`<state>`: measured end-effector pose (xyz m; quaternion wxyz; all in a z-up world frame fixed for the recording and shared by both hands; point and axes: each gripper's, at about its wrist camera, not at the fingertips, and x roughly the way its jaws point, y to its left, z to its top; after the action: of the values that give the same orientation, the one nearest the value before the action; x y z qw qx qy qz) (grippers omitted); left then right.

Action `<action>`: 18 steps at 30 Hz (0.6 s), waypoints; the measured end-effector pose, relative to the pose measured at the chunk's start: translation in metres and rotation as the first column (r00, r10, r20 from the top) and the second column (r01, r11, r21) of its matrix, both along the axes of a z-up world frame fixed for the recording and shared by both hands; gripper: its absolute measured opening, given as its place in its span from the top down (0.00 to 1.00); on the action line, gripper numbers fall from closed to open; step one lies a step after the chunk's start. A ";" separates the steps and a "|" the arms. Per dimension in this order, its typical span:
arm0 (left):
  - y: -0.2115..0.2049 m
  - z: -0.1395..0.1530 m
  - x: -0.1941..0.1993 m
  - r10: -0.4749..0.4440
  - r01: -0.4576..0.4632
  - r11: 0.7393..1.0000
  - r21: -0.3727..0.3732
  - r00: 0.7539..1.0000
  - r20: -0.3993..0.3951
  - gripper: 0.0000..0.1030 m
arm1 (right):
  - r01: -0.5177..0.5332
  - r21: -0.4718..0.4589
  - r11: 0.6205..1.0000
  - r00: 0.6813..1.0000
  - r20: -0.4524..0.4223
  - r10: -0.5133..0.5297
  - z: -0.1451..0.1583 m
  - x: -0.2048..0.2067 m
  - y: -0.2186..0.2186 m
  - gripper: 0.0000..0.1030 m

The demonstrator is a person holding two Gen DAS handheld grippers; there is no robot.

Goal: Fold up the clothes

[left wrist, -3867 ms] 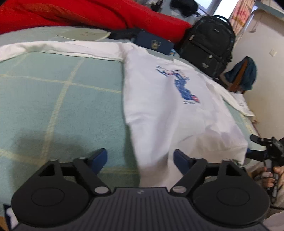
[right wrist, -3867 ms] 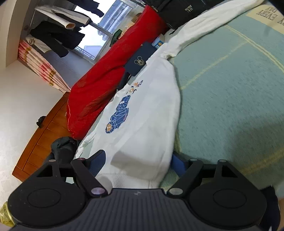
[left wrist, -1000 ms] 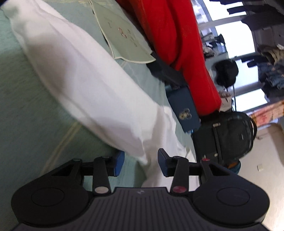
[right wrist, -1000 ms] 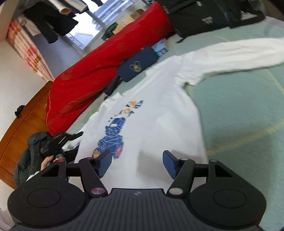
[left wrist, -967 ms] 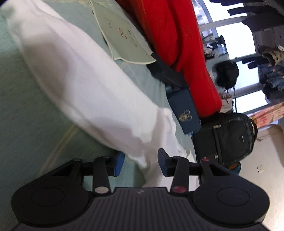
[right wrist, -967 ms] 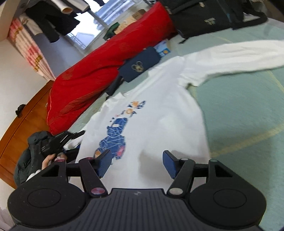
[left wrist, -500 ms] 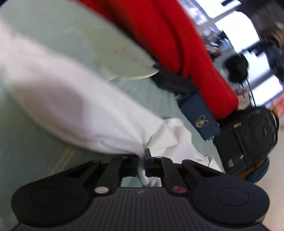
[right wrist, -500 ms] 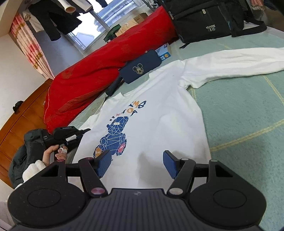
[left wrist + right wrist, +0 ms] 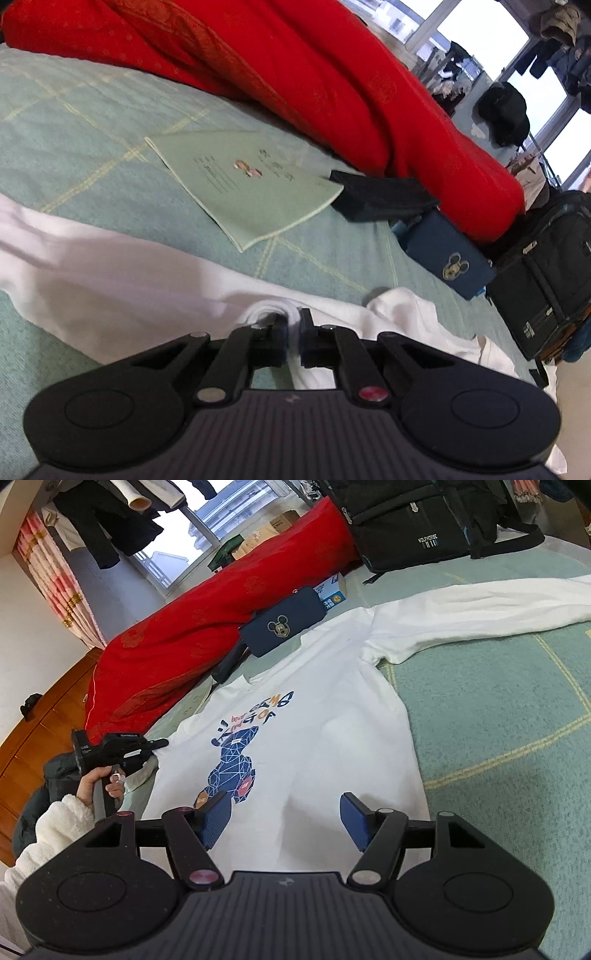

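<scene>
A white sweatshirt (image 9: 325, 716) with a blue bear print lies flat on the green bedspread (image 9: 517, 709), one sleeve stretched out to the right. In the left wrist view my left gripper (image 9: 291, 332) is shut on a pinched fold of the white sweatshirt (image 9: 122, 284), near where the other sleeve meets the body, and lifts it a little. My right gripper (image 9: 286, 814) hovers over the lower part of the shirt, open, with nothing between its blue pads. The right wrist view also shows the left gripper (image 9: 162, 743) held by a hand at the shirt's left edge.
A red quilt (image 9: 332, 81) runs along the far side of the bed. A pale green booklet (image 9: 243, 181), a dark pouch (image 9: 380, 199) and a navy case (image 9: 447, 254) with a mouse badge lie beside it. A black backpack (image 9: 417, 520) stands at the bed's end.
My left gripper closed on the sleeve fabric, rolled and rose, pulling the fold up. The right gripper stayed open over the shirt, nearly still.
</scene>
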<state>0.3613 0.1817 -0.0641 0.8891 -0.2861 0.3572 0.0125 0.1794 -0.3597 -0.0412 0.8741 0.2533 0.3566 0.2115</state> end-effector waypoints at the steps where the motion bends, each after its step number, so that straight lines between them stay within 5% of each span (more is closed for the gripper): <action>1: -0.003 0.001 -0.002 -0.022 0.022 1.000 0.007 1.000 -0.010 0.92 | 0.000 -0.009 1.000 1.000 0.004 0.000 0.001 -0.002 0.000 0.30; 3: -0.012 0.007 -0.013 -0.066 0.067 0.996 0.058 0.998 -0.019 0.88 | 0.004 -0.039 0.999 1.000 0.010 -0.004 0.003 -0.005 0.001 0.28; 5: -0.024 0.016 -0.033 -0.120 0.123 0.983 0.135 0.992 -0.034 0.73 | 0.006 -0.082 0.997 1.000 0.013 -0.005 0.006 -0.007 0.002 0.28; 6: -0.030 0.020 -0.044 -0.148 0.153 0.973 0.172 0.988 -0.045 0.62 | 0.005 -0.118 0.993 1.000 0.019 -0.003 0.008 -0.008 0.004 0.28; 8: -0.047 0.030 -0.071 -0.230 0.235 0.941 0.243 0.972 -0.047 0.58 | -0.008 -0.210 0.978 0.999 0.040 0.017 0.013 -0.011 0.011 0.23; 10: -0.069 0.038 -0.101 -0.358 0.350 0.888 0.298 0.933 -0.027 0.44 | -0.046 -0.298 0.953 0.995 0.069 0.069 0.017 -0.012 0.023 0.15; 12: -0.096 0.039 -0.122 -0.510 0.484 0.813 0.323 0.860 -0.004 0.29 | -0.109 -0.374 0.921 0.984 0.091 0.153 0.017 -0.010 0.040 0.11; 14: -0.119 0.030 -0.130 -0.611 0.581 0.748 0.321 0.791 -0.010 0.29 | -0.179 -0.436 0.882 0.965 0.096 0.244 0.010 -0.003 0.058 0.04; 15: -0.126 0.025 -0.131 -0.633 0.604 0.727 0.327 0.774 -0.021 0.29 | -0.202 -0.461 0.864 0.957 0.096 0.275 0.004 0.000 0.065 0.03; 18: -0.130 0.009 -0.131 -0.629 0.609 0.700 0.372 0.773 -0.083 0.30 | -0.252 -0.545 0.800 0.939 0.062 0.338 -0.020 0.007 0.076 0.02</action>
<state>0.2303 0.0519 -0.0555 0.8876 0.0272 0.4007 -0.2254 0.1867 -0.2841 -0.0616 0.8909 -0.0733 0.3665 0.2580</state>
